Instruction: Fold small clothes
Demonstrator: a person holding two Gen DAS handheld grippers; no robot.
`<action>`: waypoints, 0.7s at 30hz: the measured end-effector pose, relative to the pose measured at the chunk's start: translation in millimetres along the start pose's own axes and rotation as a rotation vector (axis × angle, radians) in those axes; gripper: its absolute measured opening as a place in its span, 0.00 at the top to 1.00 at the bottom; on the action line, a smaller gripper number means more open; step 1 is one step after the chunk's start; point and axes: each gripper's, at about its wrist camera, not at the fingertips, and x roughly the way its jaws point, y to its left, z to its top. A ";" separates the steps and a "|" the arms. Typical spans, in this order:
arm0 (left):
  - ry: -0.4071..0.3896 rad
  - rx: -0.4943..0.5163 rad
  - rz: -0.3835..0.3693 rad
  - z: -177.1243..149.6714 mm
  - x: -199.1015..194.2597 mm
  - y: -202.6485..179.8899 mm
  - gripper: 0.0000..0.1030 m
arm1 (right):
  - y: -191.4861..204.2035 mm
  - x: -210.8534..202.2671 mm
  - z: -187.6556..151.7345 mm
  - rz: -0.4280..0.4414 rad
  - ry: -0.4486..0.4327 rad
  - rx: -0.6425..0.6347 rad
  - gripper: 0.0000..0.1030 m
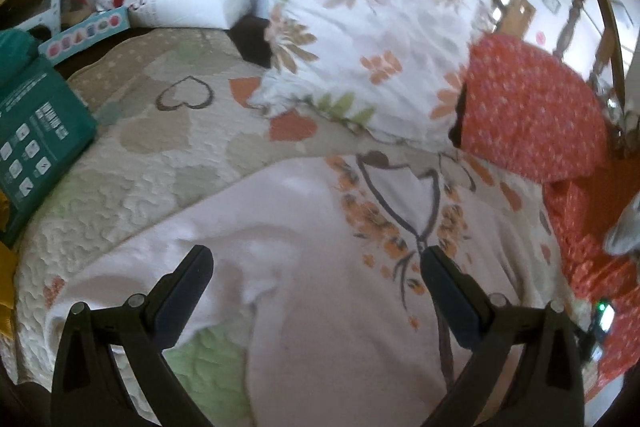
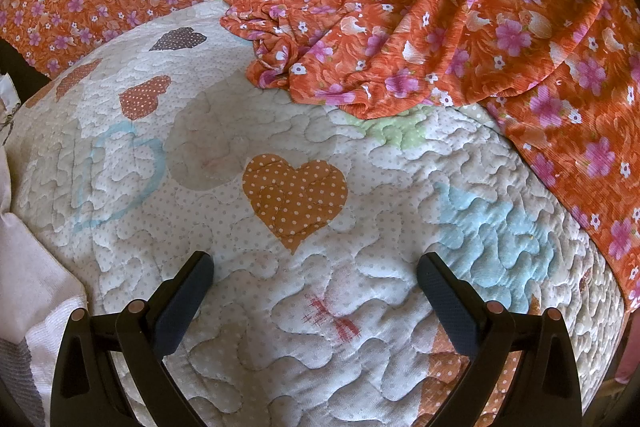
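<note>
Pale garment (image 1: 320, 247) beneath spread left fingers (image 1: 198, 267)

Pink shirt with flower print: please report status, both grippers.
Left gripper open above pink shirt. Right gripper open over quilt, holding nothing. Orange floral cloth bunched beyond.

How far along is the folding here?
Done: no folded garment shows in either view. In hand: nothing; the left gripper is open over a pale pink top with an orange flower print, spread on the quilt. The right gripper is open over bare quilt. Left: grasping and folding the top; the crumpled orange floral cloth may need doing too.
</note>
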 end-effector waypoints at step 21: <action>0.106 0.058 -0.003 -15.1 53.5 -66.9 0.00 | 0.2 -0.1 0.2 -0.001 0.000 0.000 0.00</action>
